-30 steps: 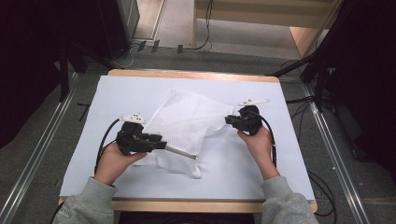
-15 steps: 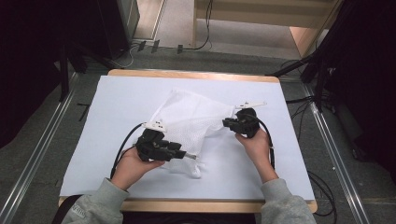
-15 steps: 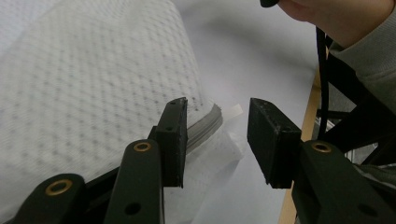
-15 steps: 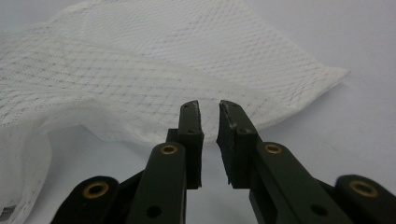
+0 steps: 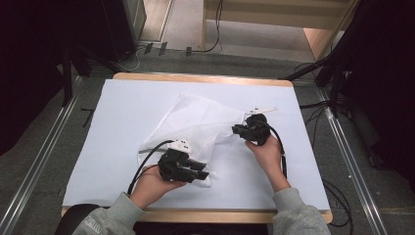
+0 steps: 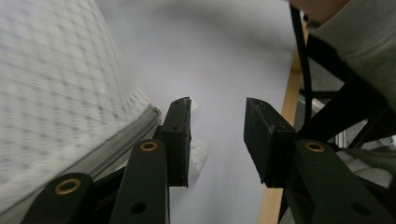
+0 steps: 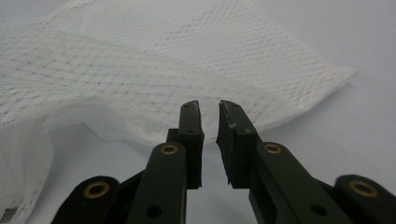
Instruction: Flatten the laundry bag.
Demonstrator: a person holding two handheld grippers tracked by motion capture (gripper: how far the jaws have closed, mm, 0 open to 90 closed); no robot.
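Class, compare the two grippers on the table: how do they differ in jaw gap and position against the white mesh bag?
The left gripper stands wide open at the mesh bag's near edge; the right gripper shows a narrow gap at its right corner. Both have black jaws with nothing visibly clamped.

The left gripper slid right along the mesh bag (fingers closing).

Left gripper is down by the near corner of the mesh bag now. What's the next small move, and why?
Probably ease the left gripper sideways onto the mesh bag's zipper edge and close. Its jaws have just been closing but stand open over bare table cover, the hem just outside one jaw. The right gripper sits at the far edge.
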